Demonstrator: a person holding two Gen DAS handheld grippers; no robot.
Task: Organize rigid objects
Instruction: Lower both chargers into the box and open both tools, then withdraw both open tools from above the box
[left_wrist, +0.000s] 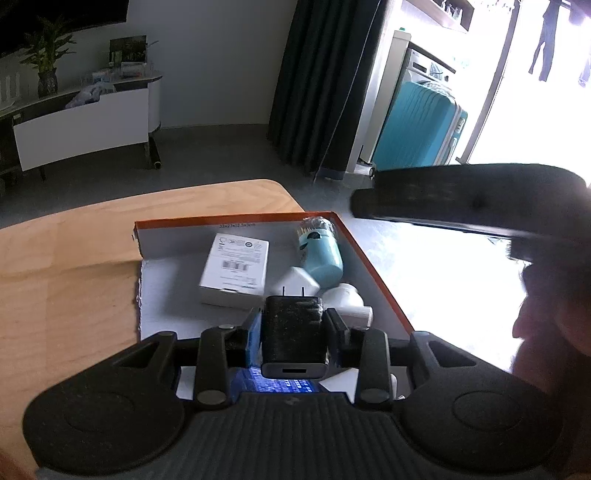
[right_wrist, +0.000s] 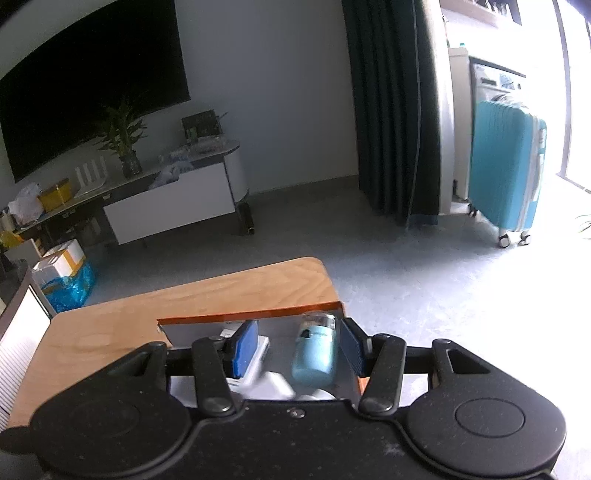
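In the left wrist view a light wooden table (left_wrist: 74, 266) stands on a grey floor, and an orange-edged cardboard box (left_wrist: 236, 220) with a white inside lies on it at the table's far right corner; the box's right wall runs along the table's edge, with bare floor beyond it and open tabletop to the box's left. Behind the box are a white media cabinet (left_wrist: 85, 122), a dark curtain (left_wrist: 317, 81) and a teal suitcase (left_wrist: 417, 125) near a bright doorway. Inside the box lie a white flat carton (left_wrist: 236, 266), a teal bottle (left_wrist: 321, 254) on its side against the right wall, a white plug (left_wrist: 299, 282) touching the bottle, and a white rounded item (left_wrist: 343, 297). The left hand-held gripper (left_wrist: 293, 338) is clenched on a black charger (left_wrist: 291, 332), prongs pointing away, held over the near end of the box. In the right wrist view the same table (right_wrist: 110, 332) and box (right_wrist: 251, 314) appear, with clear floor past the box's far and right sides toward the suitcase (right_wrist: 506, 166). The right hand-held gripper (right_wrist: 297, 349) is released, its blue pads (right_wrist: 245, 347) apart over the box; the teal bottle (right_wrist: 314, 358) lies between them, nearer the right pad, though whether that pad touches it I cannot tell.
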